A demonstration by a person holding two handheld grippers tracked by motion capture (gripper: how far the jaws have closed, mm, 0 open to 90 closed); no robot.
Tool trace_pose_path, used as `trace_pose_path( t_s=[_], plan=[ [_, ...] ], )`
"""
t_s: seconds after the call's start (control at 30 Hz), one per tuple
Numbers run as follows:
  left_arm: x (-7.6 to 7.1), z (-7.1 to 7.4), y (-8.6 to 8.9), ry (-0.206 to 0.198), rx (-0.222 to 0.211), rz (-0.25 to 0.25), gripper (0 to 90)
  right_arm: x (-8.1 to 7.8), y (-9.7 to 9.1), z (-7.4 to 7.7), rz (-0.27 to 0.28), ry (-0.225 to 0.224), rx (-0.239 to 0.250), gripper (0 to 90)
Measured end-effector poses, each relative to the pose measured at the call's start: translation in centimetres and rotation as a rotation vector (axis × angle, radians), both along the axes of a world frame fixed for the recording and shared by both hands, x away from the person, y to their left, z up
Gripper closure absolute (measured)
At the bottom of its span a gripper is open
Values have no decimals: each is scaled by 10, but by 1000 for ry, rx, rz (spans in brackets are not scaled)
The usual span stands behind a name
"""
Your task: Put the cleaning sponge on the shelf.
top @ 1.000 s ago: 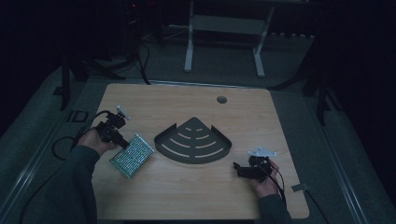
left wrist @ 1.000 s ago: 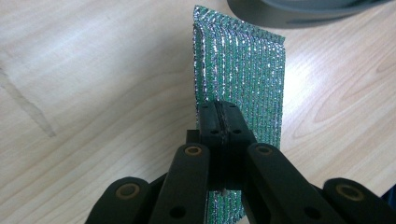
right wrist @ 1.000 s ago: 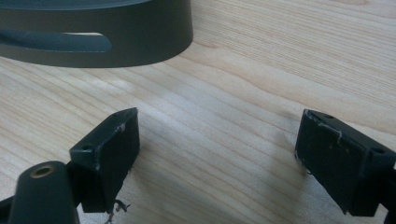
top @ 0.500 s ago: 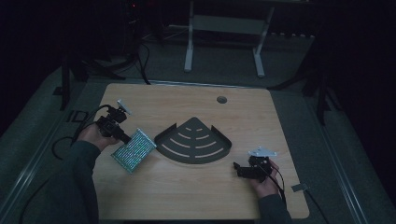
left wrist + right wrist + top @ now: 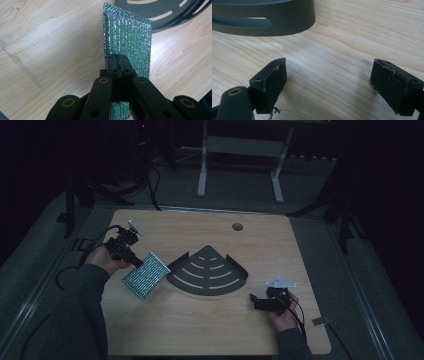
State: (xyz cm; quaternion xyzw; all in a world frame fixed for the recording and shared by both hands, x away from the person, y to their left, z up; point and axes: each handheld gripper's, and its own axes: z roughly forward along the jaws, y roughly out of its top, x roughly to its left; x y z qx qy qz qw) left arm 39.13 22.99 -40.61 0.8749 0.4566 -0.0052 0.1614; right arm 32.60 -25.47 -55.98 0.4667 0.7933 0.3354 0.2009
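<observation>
- Sponge (image 5: 145, 275), green and sparkly, is pinched at one end by the left gripper (image 5: 134, 261); the jaws are squeezed tight on it; in the left gripper view the sponge (image 5: 127, 42) stands on its thin edge and sticks out past the jaws toward the dark tray (image 5: 165, 12)
- From the high view the sponge sits at the left of the tabletop (image 5: 200, 330), just beside the left corner of the fan-shaped tray (image 5: 207, 272); I cannot tell if it touches the wood
- The right gripper (image 5: 256, 300) rests near the front right of the tabletop, close to the tray; its jaws are wide apart with only bare wood between them; the tray wall (image 5: 287, 22) is just ahead of it
</observation>
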Motion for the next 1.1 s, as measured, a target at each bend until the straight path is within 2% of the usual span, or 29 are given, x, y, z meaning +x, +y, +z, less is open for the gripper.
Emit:
trace_pose_path(
  t_s=[0.73,1.1],
  plan=[
    [18,19,-32,-5,34,-63,900,0,0,0,-1,0,1,134],
    [31,23,-47,-12,45,-65,900,0,0,0,-2,0,2,134]
  ],
)
